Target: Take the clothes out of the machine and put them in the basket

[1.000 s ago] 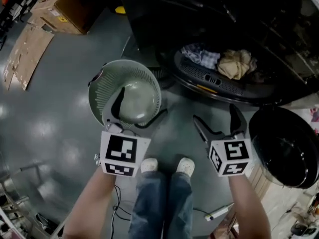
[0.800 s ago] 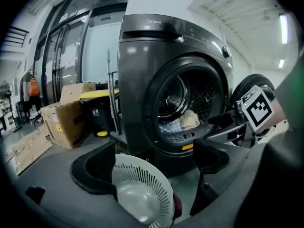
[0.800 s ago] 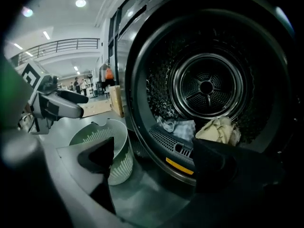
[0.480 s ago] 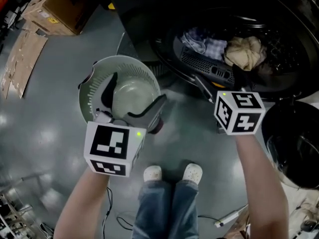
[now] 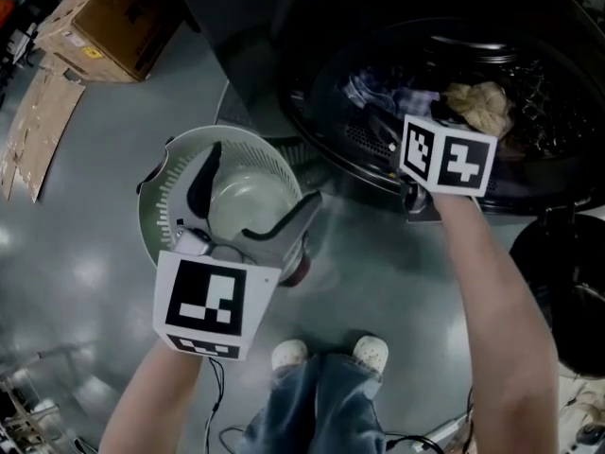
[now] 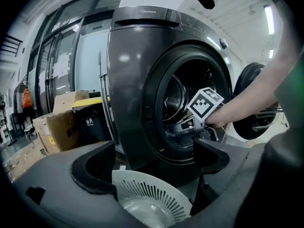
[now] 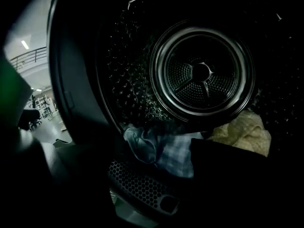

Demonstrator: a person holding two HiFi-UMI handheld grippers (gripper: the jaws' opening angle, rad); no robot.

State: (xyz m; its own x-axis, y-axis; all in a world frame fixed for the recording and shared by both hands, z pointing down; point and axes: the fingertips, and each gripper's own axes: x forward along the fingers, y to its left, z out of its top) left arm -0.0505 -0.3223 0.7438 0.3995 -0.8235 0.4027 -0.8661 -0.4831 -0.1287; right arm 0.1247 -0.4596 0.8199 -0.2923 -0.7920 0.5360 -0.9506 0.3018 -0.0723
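Observation:
A pale green slotted basket (image 5: 157, 195) stands on the floor in front of the dark front-loading machine (image 6: 137, 70). My left gripper (image 5: 257, 182) hangs open just above the basket's bowl (image 6: 147, 203), holding nothing. My right gripper's marker cube (image 5: 446, 154) is at the drum opening, and it hides the jaws in the head view. In the right gripper view, the right gripper (image 7: 154, 172) is open, its dark jaws standing either side of a blue checked cloth (image 7: 164, 148) at the drum's front lip. A beige cloth (image 7: 243, 131) lies to the right of it (image 5: 482, 104).
The machine's round door (image 5: 567, 287) hangs open at the right. A cardboard box (image 5: 104, 22) and flattened cardboard (image 5: 38, 126) lie at the far left. The person's white shoes (image 5: 331, 354) stand just behind the basket. A black bin (image 6: 92, 122) stands left of the machine.
My right gripper has moved forward from near my body into the drum opening. The left gripper has stayed open over the basket.

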